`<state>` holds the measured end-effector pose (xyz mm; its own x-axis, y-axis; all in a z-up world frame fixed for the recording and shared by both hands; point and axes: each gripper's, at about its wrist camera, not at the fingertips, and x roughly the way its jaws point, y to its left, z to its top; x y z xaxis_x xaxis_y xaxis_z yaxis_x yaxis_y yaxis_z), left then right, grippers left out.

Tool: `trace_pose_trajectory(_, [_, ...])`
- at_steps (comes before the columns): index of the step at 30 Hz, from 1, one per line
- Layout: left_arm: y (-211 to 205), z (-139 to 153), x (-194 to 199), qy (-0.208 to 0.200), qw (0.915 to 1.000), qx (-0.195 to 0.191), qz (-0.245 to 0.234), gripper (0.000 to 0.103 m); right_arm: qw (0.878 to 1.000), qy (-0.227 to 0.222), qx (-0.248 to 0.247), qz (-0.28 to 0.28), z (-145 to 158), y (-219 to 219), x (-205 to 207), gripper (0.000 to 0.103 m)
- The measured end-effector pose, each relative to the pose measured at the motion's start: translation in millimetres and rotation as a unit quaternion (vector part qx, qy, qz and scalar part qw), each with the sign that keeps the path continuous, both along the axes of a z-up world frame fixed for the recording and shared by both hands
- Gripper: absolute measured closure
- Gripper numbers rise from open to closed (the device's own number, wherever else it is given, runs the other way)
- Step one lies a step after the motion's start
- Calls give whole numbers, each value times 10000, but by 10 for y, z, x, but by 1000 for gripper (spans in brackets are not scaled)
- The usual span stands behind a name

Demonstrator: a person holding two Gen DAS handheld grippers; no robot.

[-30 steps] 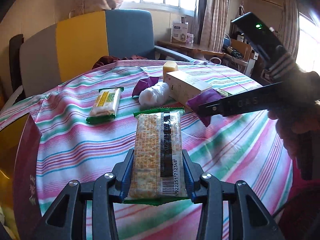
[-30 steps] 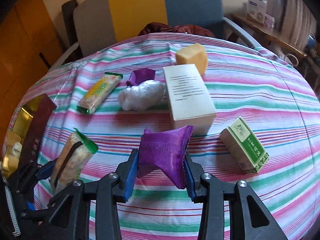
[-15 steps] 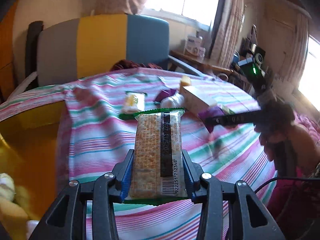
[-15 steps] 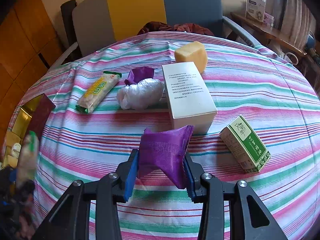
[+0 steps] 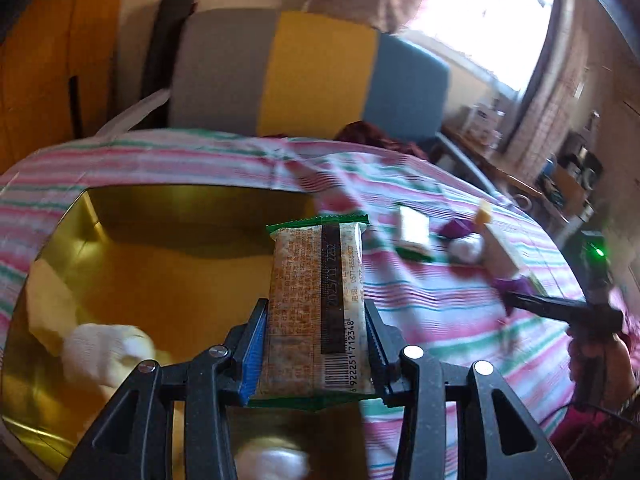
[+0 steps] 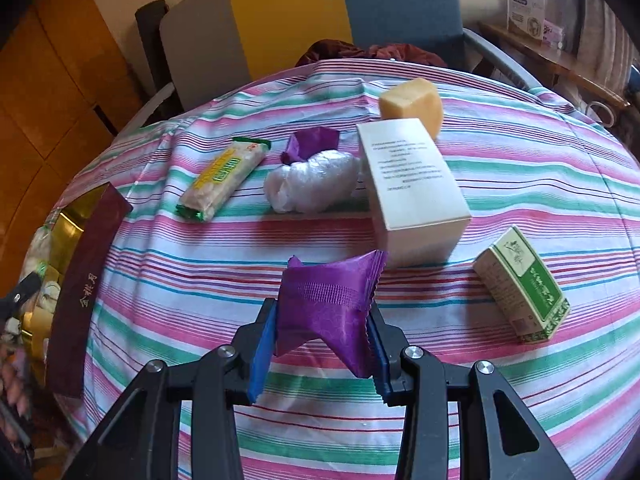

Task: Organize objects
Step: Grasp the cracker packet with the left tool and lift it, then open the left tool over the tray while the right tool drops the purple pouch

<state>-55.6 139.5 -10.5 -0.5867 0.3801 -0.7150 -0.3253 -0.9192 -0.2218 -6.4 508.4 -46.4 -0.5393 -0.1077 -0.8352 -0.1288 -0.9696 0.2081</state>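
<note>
Your left gripper (image 5: 316,354) swung over gold tin (image 5: 60,236) — clamps green-edged cracker packet (image 5: 316,300), brittle, grip lightly; right gripper (image 6: 322,346) clamps soft purple foil pouch (image 6: 328,304).

Right gripper (image 6: 322,344): jaws clamped on a purple packet (image 6: 330,308), above the striped tablecloth (image 6: 520,400).
Beyond it: white box (image 6: 412,184), yellow block (image 6: 412,104) behind.
Right: green-labelled box (image 6: 522,288).
Centre: clear-wrapped white bundle (image 6: 312,184), second purple wrapper (image 6: 312,142), cracker pack (image 6: 222,178).
Left edge: gold tin (image 6: 70,228), maroon lid (image 6: 86,288).
</note>
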Motion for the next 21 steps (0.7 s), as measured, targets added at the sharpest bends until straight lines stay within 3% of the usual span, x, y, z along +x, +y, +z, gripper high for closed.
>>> trace_pose_trajectory(4, [-102,-148,-326,-489,9974,-493,213,59,10000,14,44,31,-7,-30,-5,61])
trace_pose_trajectory(7, [-248,-276,-495,-837,9941,-475,493,59,10000,-4,66,42,-17,-39,-12,61])
trace_pose_trajectory(15, [-518,-349,-565,-1028,9903,-236,903,55,9999,121,-26,98,5,-45,-34,61])
trace_pose_trajectory(21, [-621,-246,-394,-812,9920,27,970,55,9987,366,18,346,72,-164,-19,61])
